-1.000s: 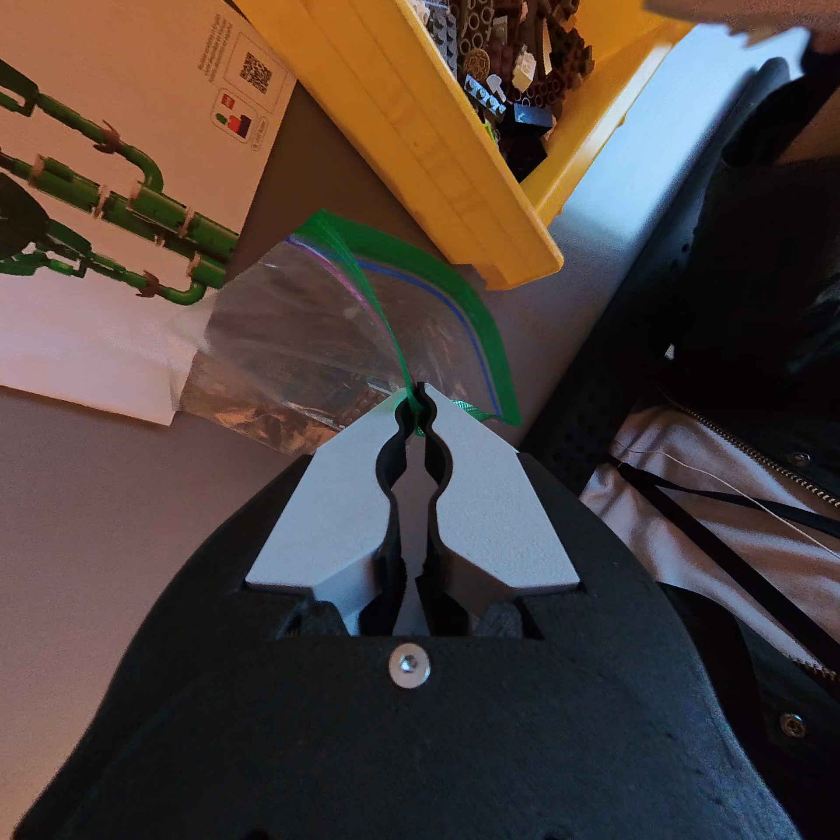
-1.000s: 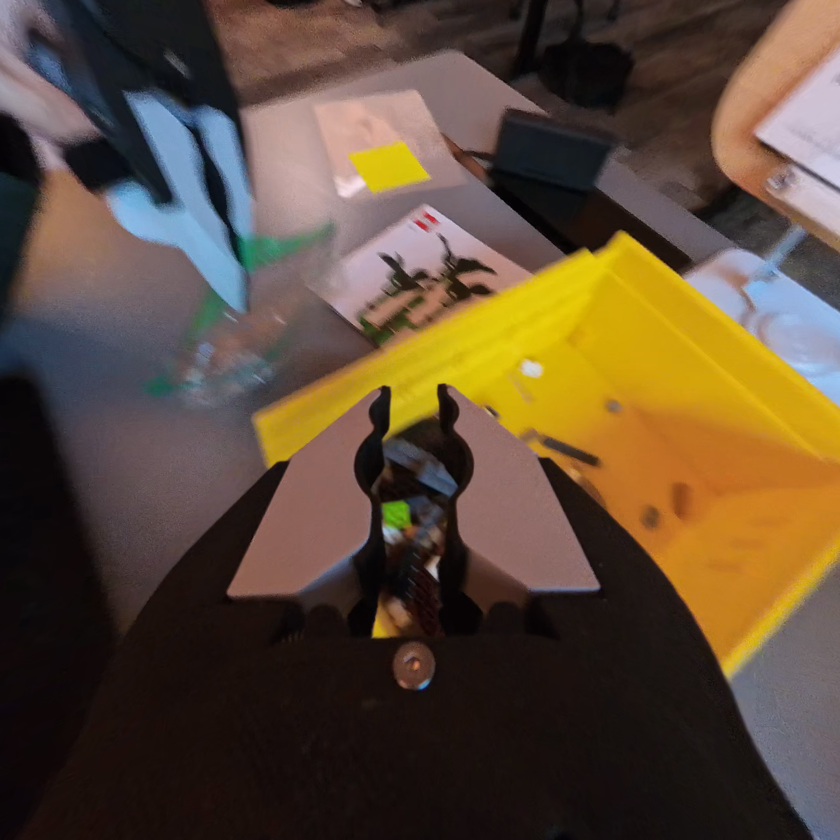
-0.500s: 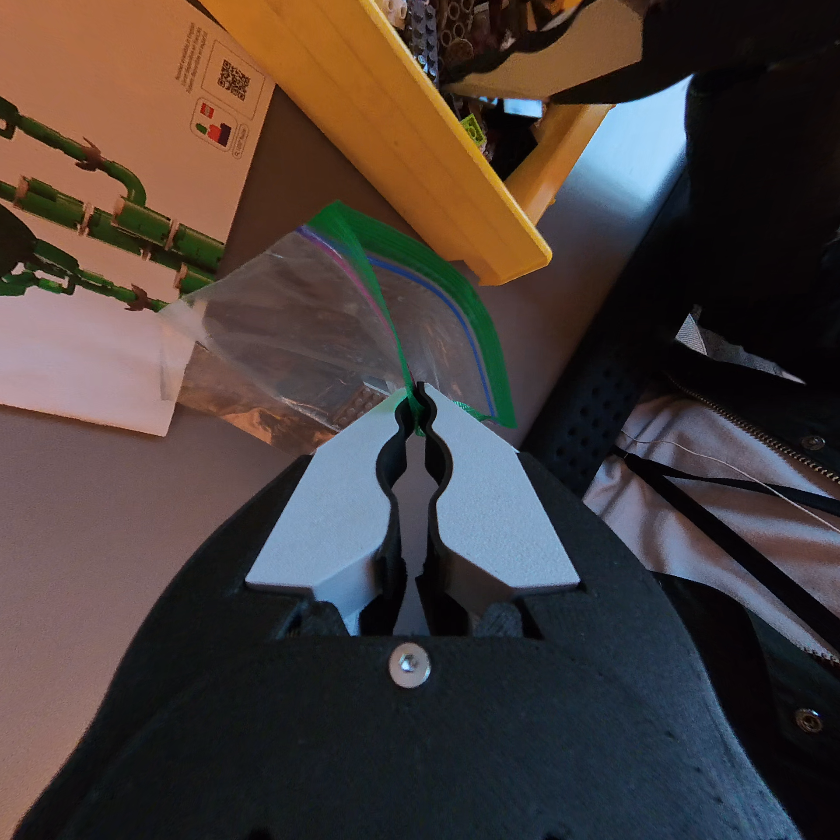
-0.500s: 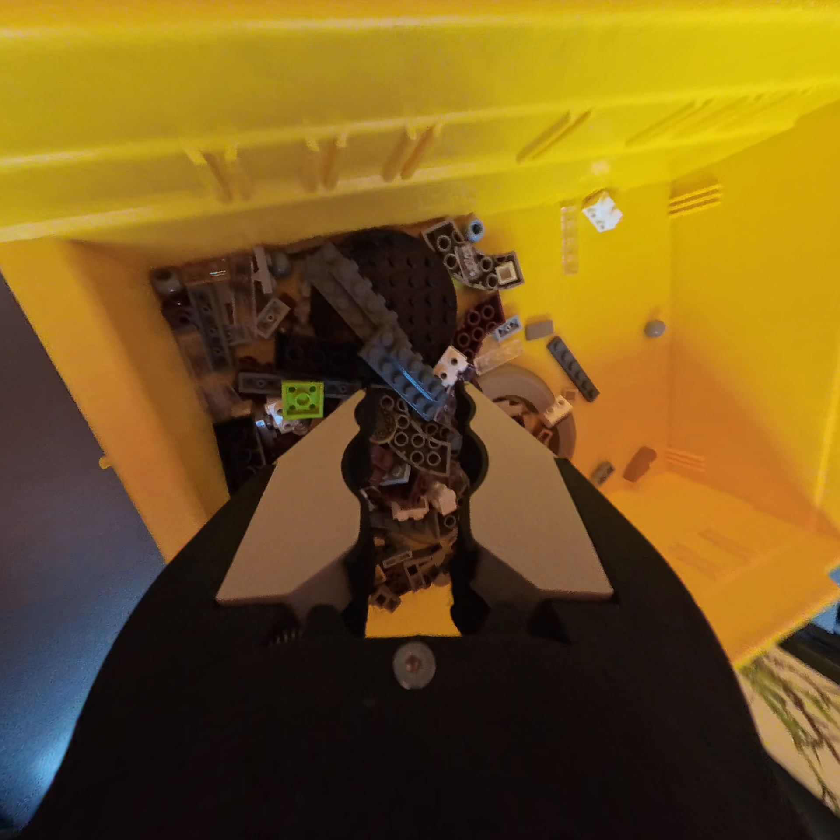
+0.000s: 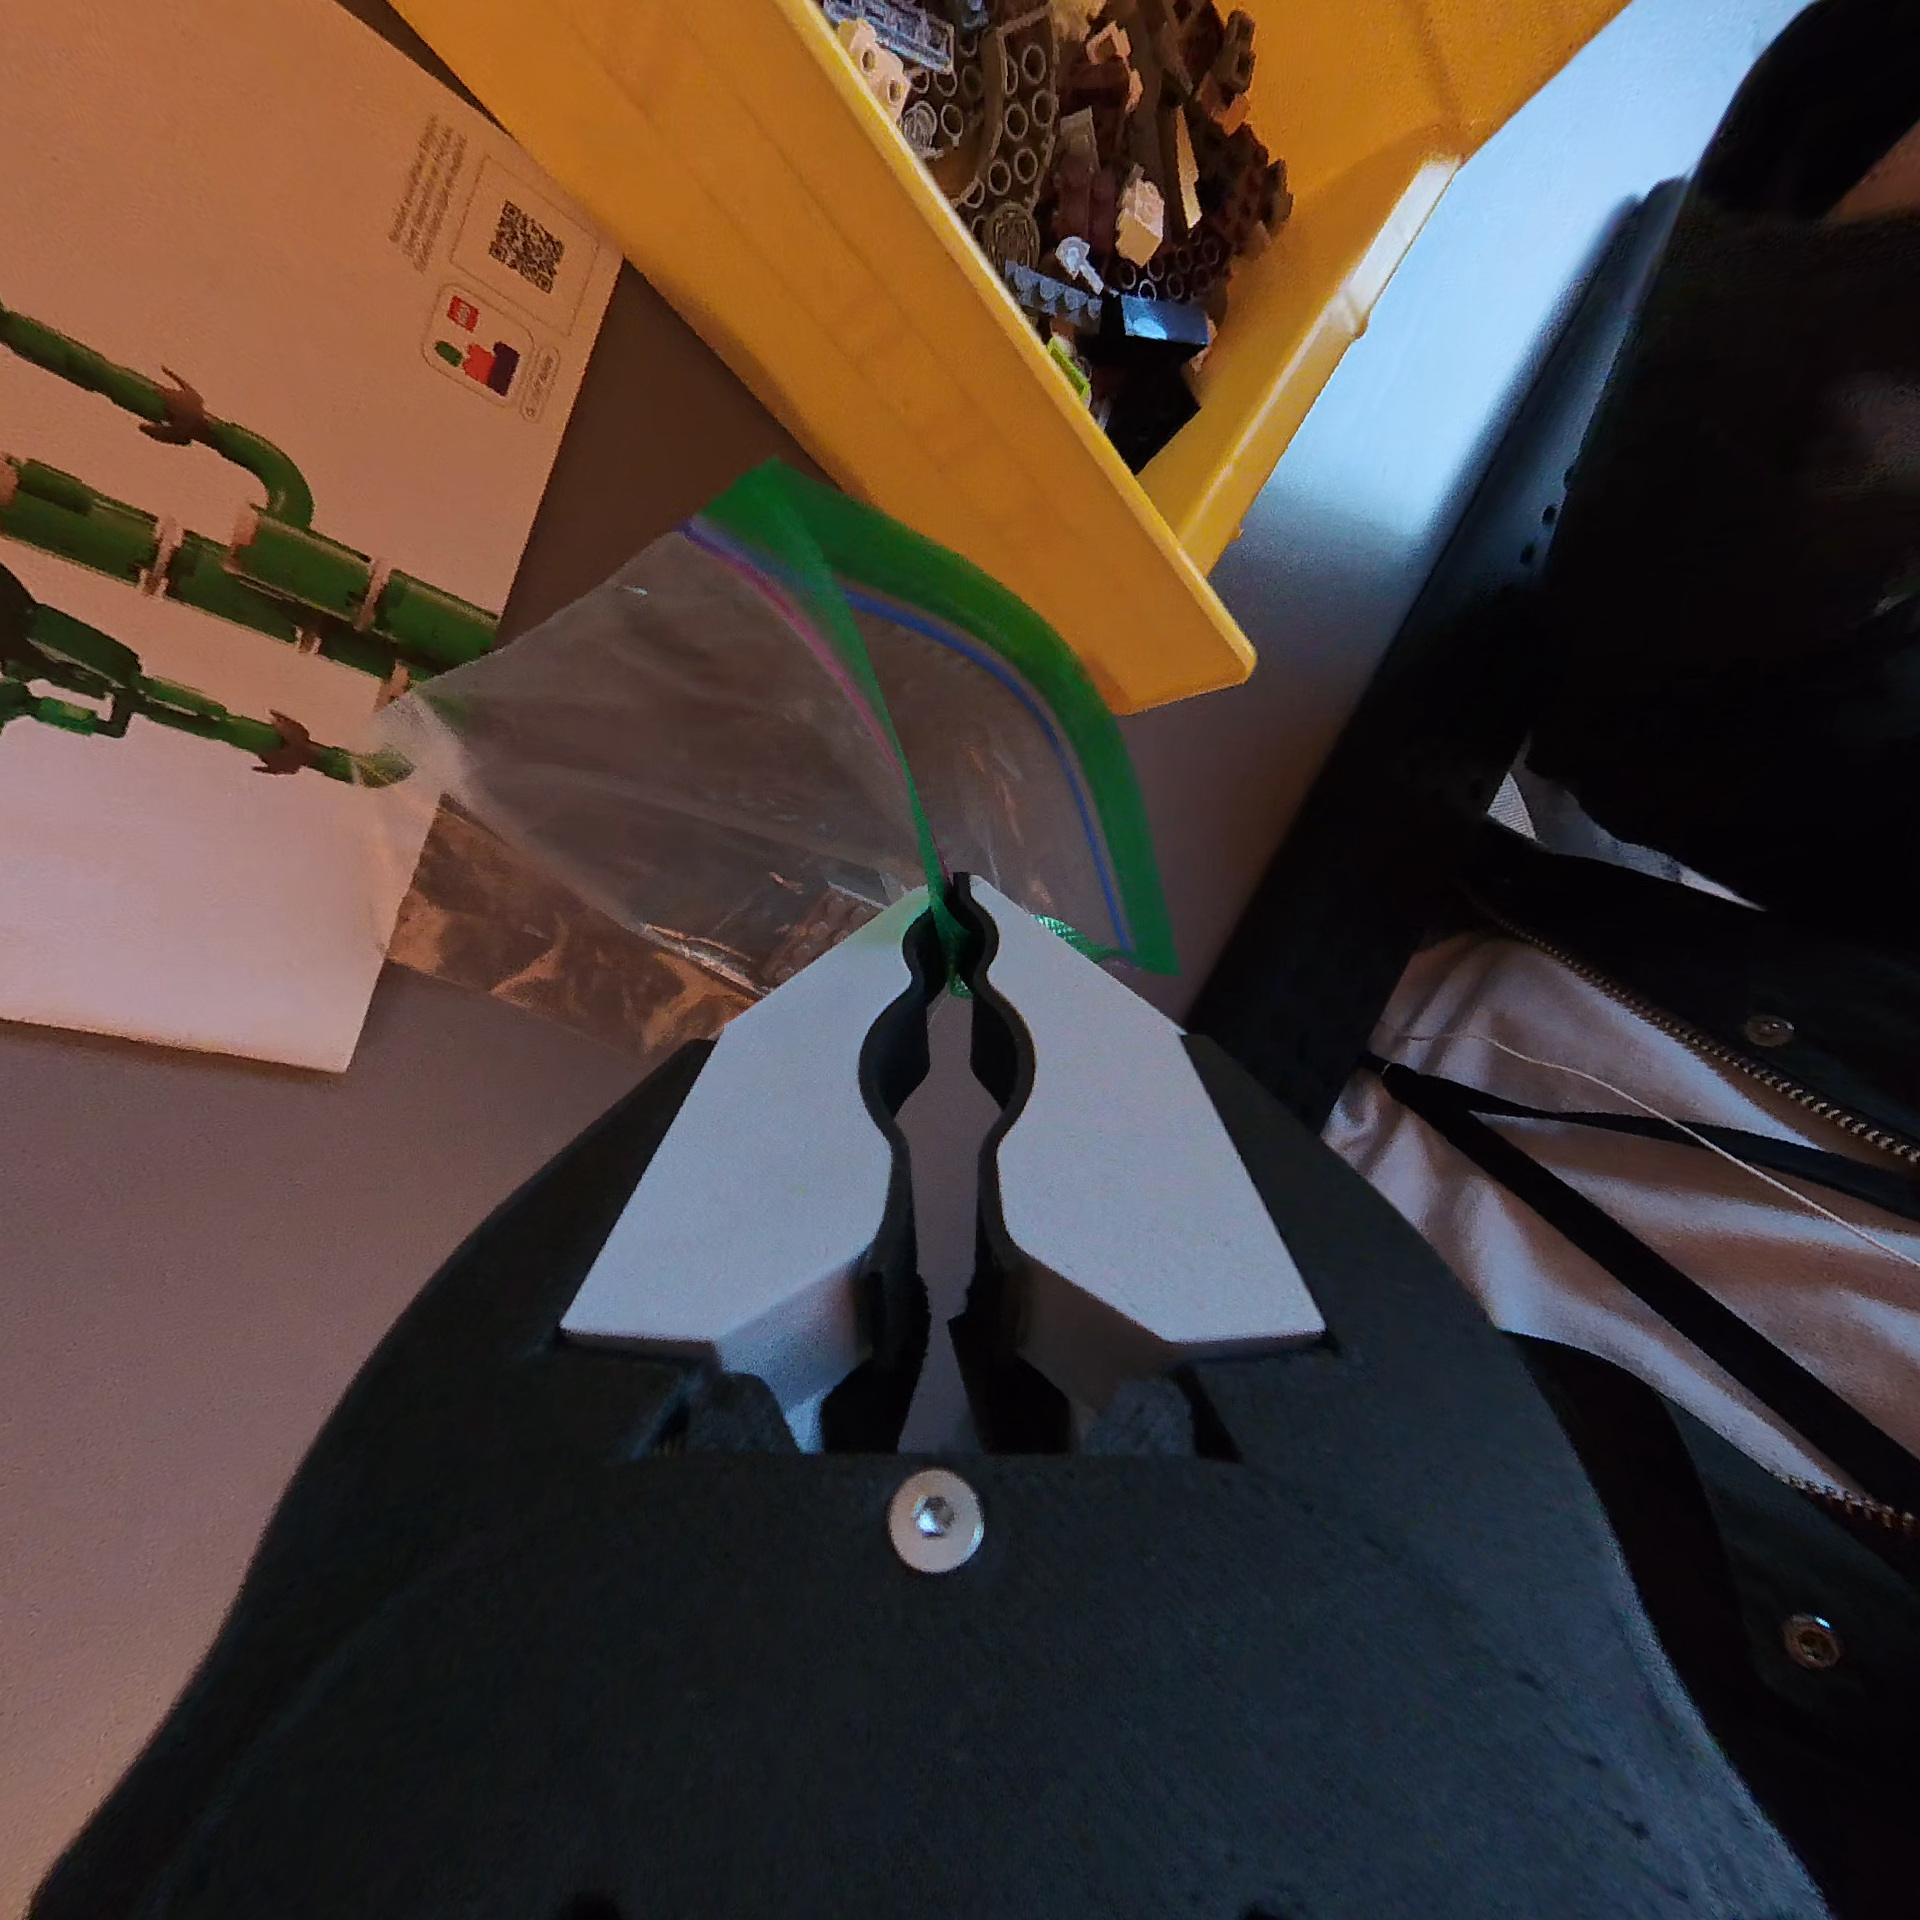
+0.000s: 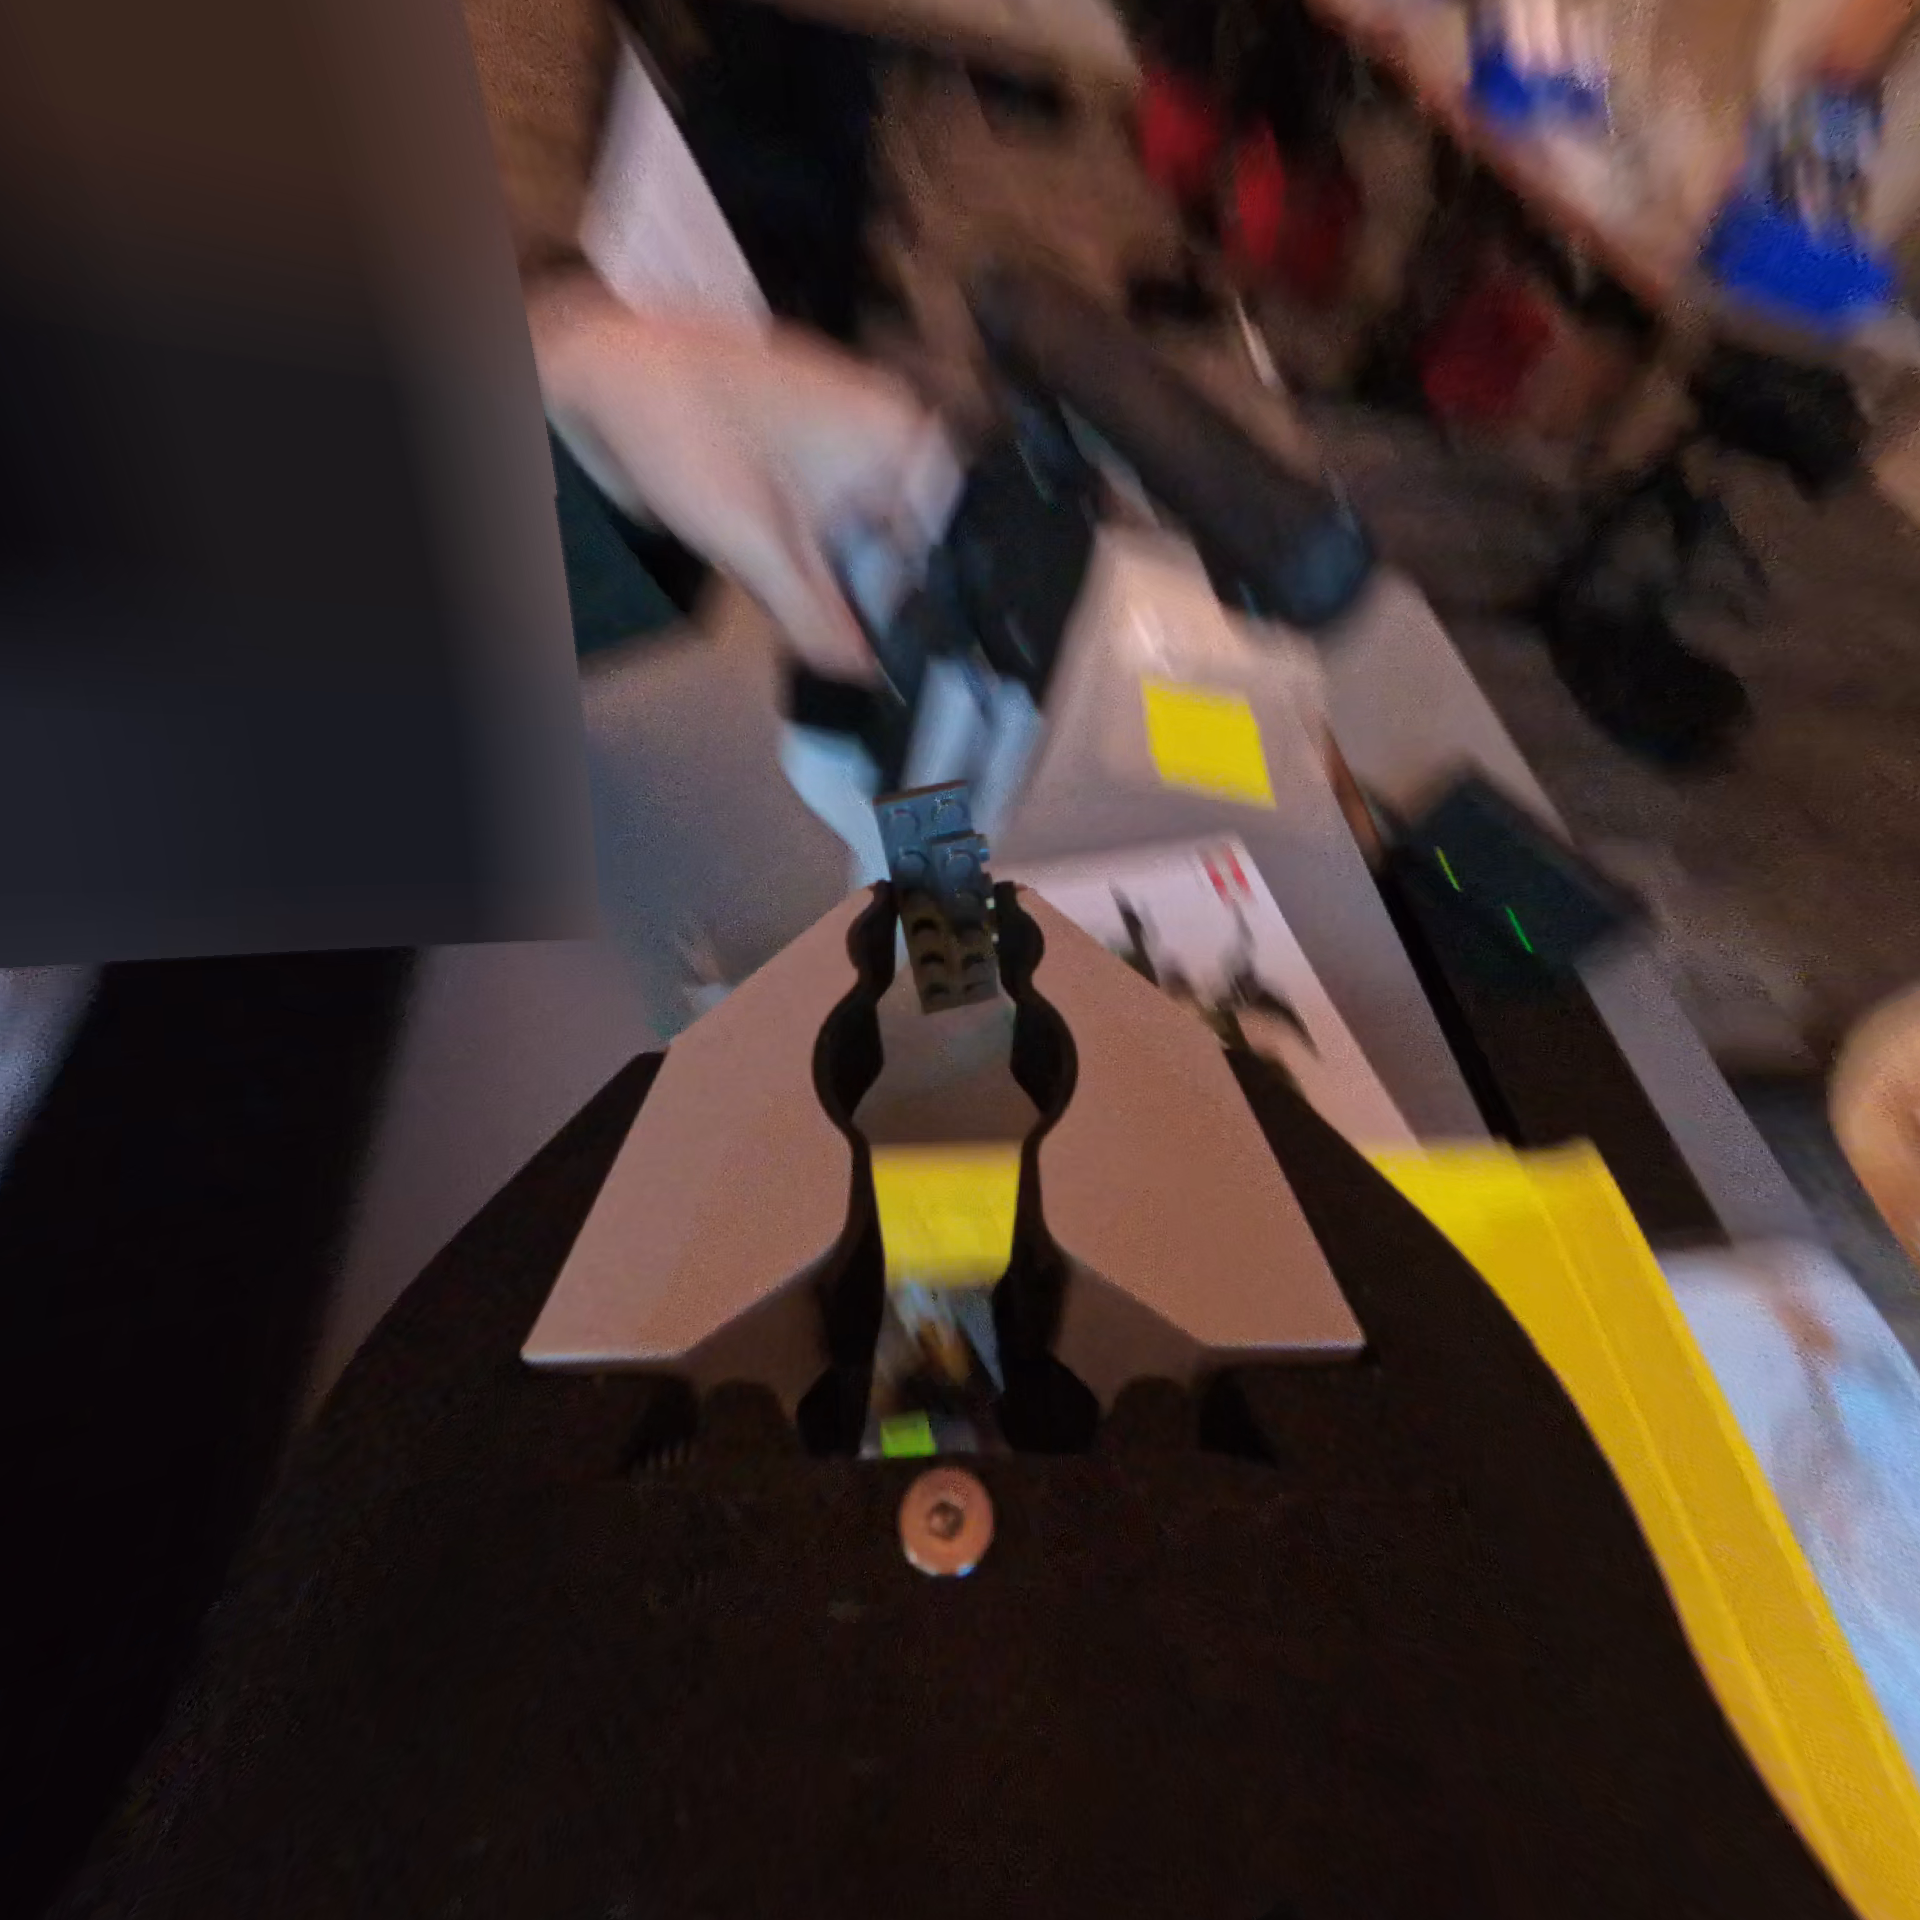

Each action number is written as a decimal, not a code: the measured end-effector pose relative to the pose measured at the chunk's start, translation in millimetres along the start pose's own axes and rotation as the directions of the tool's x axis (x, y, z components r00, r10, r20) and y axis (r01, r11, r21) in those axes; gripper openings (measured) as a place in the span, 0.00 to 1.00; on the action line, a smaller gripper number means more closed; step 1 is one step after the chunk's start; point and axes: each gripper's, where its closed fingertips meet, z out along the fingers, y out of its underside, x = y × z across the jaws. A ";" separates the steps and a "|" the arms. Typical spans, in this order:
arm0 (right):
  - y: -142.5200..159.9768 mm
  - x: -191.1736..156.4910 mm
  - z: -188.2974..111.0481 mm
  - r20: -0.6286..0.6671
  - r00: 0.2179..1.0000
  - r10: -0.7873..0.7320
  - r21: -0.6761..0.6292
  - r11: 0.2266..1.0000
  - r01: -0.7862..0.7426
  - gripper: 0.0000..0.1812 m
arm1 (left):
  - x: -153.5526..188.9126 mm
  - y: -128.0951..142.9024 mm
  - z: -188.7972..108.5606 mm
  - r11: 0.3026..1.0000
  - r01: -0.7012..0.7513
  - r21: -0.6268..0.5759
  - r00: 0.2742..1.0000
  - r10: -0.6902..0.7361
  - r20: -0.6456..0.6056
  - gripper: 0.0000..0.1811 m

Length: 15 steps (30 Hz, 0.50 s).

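Note:
My left gripper (image 5: 958,904) is shut on the green zip edge of a clear plastic bag (image 5: 727,758) and holds its mouth open above the grey table. Dark bricks lie inside the bag. The yellow bin (image 5: 831,270) of mixed dark bricks stands just beyond the bag. My right gripper (image 6: 948,902) is shut on a grey studded brick (image 6: 940,894) that sticks out past its fingertips, above the near rim of the yellow bin (image 6: 1621,1403). The right wrist view is blurred; the left gripper (image 6: 935,675) and a hand show farther off.
A white instruction booklet (image 5: 239,540) with green plant pictures lies left of the bag and also shows in the right wrist view (image 6: 1174,925). A yellow square (image 6: 1205,743) lies on a pale sheet behind. A person's dark and pale clothing (image 5: 1662,1143) is at the table's right edge. There is about 12 centimeters between the tips of the two grippers.
My right gripper was open over the brick pile inside the bin; it has shut on a grey brick and lifted out toward the bag. My left gripper has kept its grip on the bag.

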 end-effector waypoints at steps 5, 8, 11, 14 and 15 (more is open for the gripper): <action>14.7 -26.8 48.7 0.177 0.984 0.002 -0.081 0.997 0.012 0.11 | 4.9 -4.8 -5.8 0.999 0.010 0.042 0.999 -0.008 -0.042 0.00; 45.7 -23.2 70.5 0.193 0.979 0.063 -0.174 0.984 -0.029 0.11 | 8.8 -6.3 -12.5 0.998 0.005 0.069 0.998 0.000 -0.068 0.00; 74.7 -11.2 77.1 0.116 0.993 0.014 -0.318 0.948 0.024 0.18 | 9.3 -4.9 -16.7 0.997 0.007 0.073 0.997 -0.002 -0.081 0.00; 71.9 -6.3 61.3 0.081 0.996 -0.036 -0.327 0.943 0.060 0.20 | 7.2 -3.9 -20.2 0.997 0.013 0.078 0.997 -0.008 -0.075 0.00; 70.1 -0.3 49.9 0.053 0.997 -0.051 -0.325 0.943 0.066 0.20 | 6.7 -3.7 -21.7 0.996 0.014 0.082 0.997 -0.009 -0.071 0.00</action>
